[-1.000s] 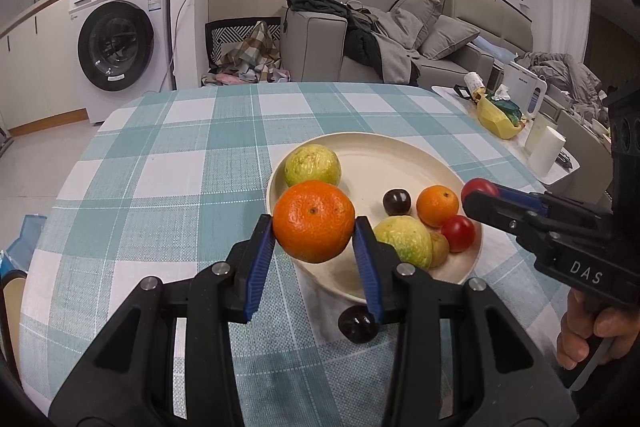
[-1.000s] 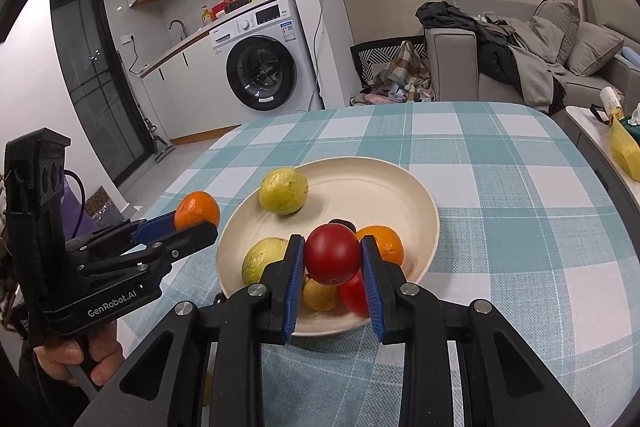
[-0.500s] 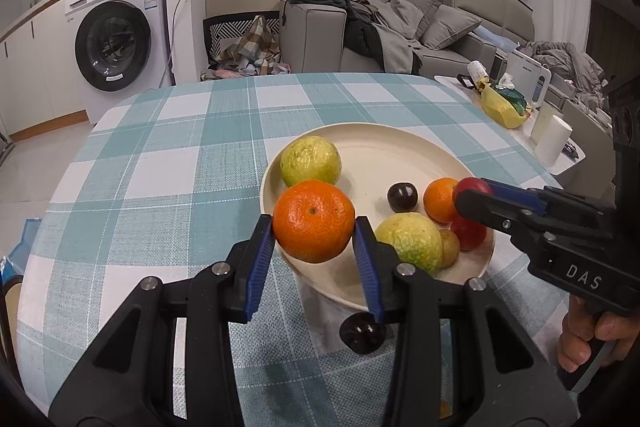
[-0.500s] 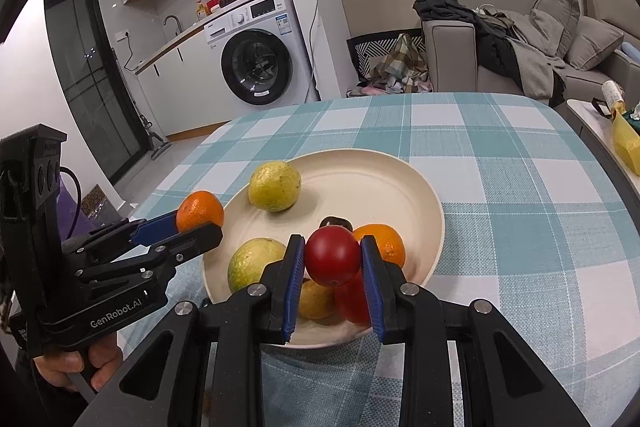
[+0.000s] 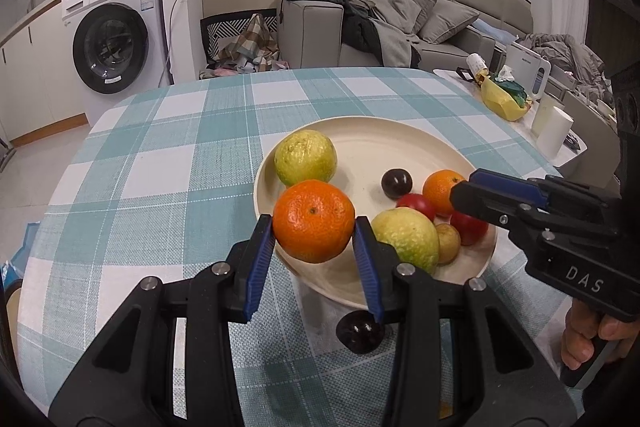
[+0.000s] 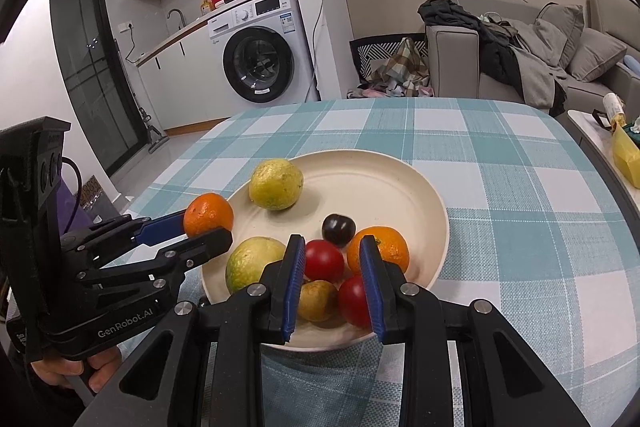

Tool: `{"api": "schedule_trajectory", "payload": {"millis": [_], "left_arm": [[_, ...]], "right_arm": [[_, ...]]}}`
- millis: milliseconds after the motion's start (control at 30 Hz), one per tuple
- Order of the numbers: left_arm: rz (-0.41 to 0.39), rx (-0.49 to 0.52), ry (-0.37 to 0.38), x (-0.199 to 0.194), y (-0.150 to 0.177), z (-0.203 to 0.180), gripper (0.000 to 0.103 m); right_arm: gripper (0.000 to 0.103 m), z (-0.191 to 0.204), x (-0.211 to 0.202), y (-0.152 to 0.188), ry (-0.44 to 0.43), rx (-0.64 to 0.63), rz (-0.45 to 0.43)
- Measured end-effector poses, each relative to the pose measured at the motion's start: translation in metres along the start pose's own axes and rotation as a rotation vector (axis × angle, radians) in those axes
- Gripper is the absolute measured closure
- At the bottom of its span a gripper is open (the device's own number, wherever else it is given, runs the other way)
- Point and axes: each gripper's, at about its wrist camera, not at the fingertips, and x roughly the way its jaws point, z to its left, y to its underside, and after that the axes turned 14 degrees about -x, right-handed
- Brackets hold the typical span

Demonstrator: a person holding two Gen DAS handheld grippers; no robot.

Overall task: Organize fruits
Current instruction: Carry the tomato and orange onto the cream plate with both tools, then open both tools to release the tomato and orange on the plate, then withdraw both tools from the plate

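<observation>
My left gripper [image 5: 314, 227] is shut on an orange mandarin [image 5: 313, 221] and holds it over the near left rim of the cream plate [image 5: 384, 143]. In the right wrist view the left gripper [image 6: 202, 229] and its mandarin [image 6: 208, 214] show at the plate's left edge. My right gripper [image 6: 332, 263] is open above the plate [image 6: 416, 187]; a red tomato [image 6: 323, 260] lies loose on the plate between its fingers. The plate also holds two green-yellow guavas [image 6: 276, 183], a second mandarin [image 6: 386, 247], a dark plum [image 6: 339, 228], another red tomato [image 6: 352, 301] and a small yellow fruit [image 6: 316, 301].
A dark plum [image 5: 360, 331] lies on the checked tablecloth [image 5: 160, 195] below the left gripper, off the plate. A side table with a yellow bag [image 5: 500, 99] and white cups [image 5: 554, 133] stands to the right. A washing machine [image 6: 260, 55] and sofa [image 6: 520, 59] are behind.
My right gripper has opened and let the red tomato go onto the plate. My left gripper has moved a little forward with the mandarin still in it.
</observation>
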Motion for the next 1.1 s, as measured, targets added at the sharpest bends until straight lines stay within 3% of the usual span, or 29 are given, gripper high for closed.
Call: {"api": "schedule_trajectory", "payload": {"millis": [100,333,367,500,567,733,867,1100], "left_arm": [[0.001,-0.004,0.0,0.0,0.0,0.0,0.066],[-0.003,-0.005,-0.002,-0.011,0.001,0.004,0.065],[-0.009,-0.002,0.0,-0.014,0.001,0.004,0.059],[-0.06,0.011,0.002,-0.034,0.003,0.004,0.02],[-0.084,0.024,0.007,-0.044,0.004,0.003,0.019],[-0.08,0.027,0.006,-0.059,0.01,0.006,0.015],[-0.087,0.017,-0.011,-0.068,0.016,0.011,0.001],[-0.079,0.0,-0.021,-0.076,0.021,0.02,0.001]], "right_arm": [[0.073,0.0,-0.001,0.0,0.007,-0.004,0.003],[0.045,0.001,-0.012,0.0,0.033,-0.018,-0.016],[0.038,0.0,-0.014,0.0,0.038,-0.02,-0.016],[0.024,-0.001,-0.025,0.004,0.047,-0.022,-0.028],[0.016,-0.001,-0.029,0.005,0.045,-0.023,-0.028],[0.006,0.0,-0.036,0.009,0.05,-0.029,-0.018],[0.001,0.001,-0.038,0.01,0.027,-0.027,-0.007],[0.0,0.009,-0.037,0.013,0.004,-0.062,0.029]]}}
